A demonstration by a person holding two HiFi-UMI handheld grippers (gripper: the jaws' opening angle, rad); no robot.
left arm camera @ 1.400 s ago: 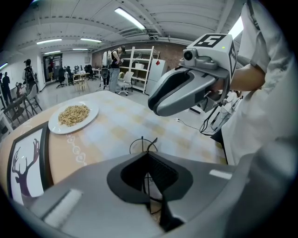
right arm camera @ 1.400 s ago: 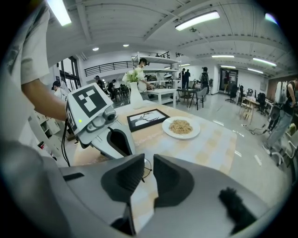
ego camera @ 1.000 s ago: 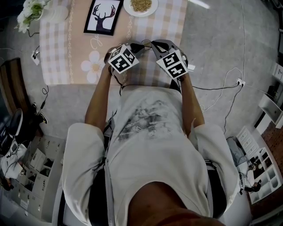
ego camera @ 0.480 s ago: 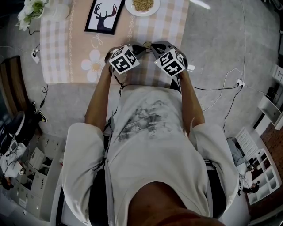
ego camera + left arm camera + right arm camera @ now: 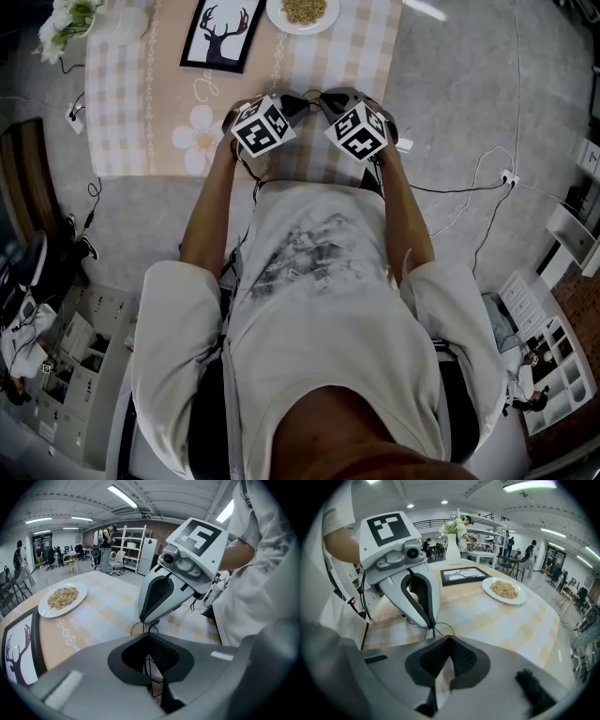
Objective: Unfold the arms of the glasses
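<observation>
The wire-rimmed glasses (image 5: 149,667) are held over the near edge of the checked tablecloth (image 5: 122,112), at the upper middle of the head view, between the two grippers, whose tips are brought almost together there. The left gripper (image 5: 149,637) is seen in its own view with its jaws closed on a thin dark wire of the frame, which runs down between them at the lower centre. The right gripper (image 5: 450,639) is shown with its jaws pressed together as well. In the left gripper view the rounded rims are seen curling out just at its tip, and a part of the glasses appears to be pinched there. Which part each gripper holds cannot be told. Farther up the cloth a plate of grain (image 5: 300,11) is set at the top edge, with a framed deer picture (image 5: 220,36) to its left and white flowers (image 5: 64,21) in the upper left corner.
</observation>
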